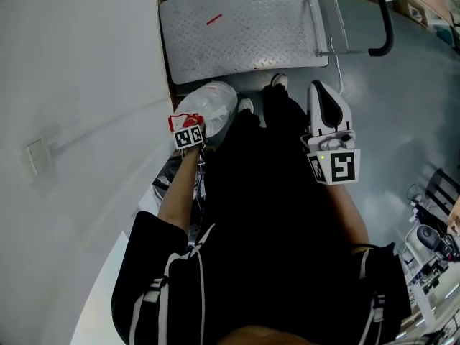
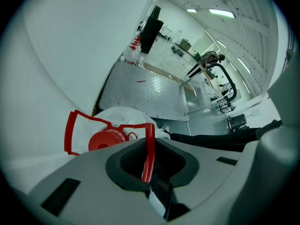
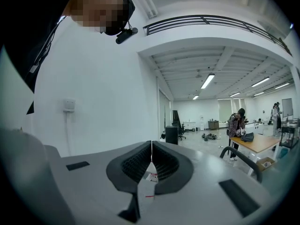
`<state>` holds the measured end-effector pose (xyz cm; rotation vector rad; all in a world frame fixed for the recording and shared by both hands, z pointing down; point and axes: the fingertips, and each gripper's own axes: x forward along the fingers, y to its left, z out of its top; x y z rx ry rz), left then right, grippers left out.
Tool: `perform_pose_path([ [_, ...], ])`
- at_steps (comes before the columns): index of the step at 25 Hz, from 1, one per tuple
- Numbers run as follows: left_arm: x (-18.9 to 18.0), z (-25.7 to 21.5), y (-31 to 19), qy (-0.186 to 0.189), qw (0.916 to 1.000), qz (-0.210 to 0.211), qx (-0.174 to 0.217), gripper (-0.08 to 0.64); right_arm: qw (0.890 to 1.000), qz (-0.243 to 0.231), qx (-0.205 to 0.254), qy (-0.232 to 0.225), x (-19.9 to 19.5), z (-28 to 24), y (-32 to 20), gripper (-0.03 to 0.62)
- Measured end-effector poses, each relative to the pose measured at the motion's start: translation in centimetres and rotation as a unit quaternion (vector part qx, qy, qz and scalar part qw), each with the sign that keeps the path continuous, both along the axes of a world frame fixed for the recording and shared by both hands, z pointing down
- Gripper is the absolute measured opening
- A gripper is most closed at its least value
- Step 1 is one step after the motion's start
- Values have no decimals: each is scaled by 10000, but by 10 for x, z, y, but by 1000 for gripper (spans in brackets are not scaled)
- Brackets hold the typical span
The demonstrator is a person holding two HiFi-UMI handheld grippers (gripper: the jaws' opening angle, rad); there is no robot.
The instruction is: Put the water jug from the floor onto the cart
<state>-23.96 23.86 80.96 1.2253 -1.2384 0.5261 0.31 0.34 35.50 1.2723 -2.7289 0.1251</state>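
Between left gripper (image 2: 151, 165) jaws: red handle (image 2: 150, 142) of water jug (image 1: 210, 106), pinched.
Beyond left gripper: cart (image 1: 244, 34).
Jaws of right gripper (image 3: 151, 159): pressed together, nothing held.

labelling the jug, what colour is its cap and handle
Red, both cap and handle; clearest in left gripper view.

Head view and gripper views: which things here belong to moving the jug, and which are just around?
Job: water jug; its red handle, clamped by the left gripper; cart deck.
Just around: wall socket; wooden table; right gripper, shut and empty.
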Motion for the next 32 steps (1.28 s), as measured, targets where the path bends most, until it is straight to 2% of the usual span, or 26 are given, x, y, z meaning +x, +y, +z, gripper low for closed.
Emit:
perform_pose_path([
  [7, -2, -5, -14, 64, 9992, -354, 162, 37, 9993, -355, 98, -54, -23, -8, -6, 18],
  [12, -5, 13, -8, 57, 9986, -533, 35, 35, 9980, -629, 27, -52, -37, -1, -7, 18],
  [19, -8, 12, -17, 23, 9980, -632, -41, 32, 9981, -613, -29, -43, -32, 1, -25, 18],
  [26, 2, -6, -26, -58, 9991, -423, -64, 31, 9980, -598, -111, -153, -23, 6, -45, 18],
  [32, 10, -25, -47, -220, 9995, -202, -51, 31, 9970, -622, -121, -446, -9, 6, -70, 18],
])
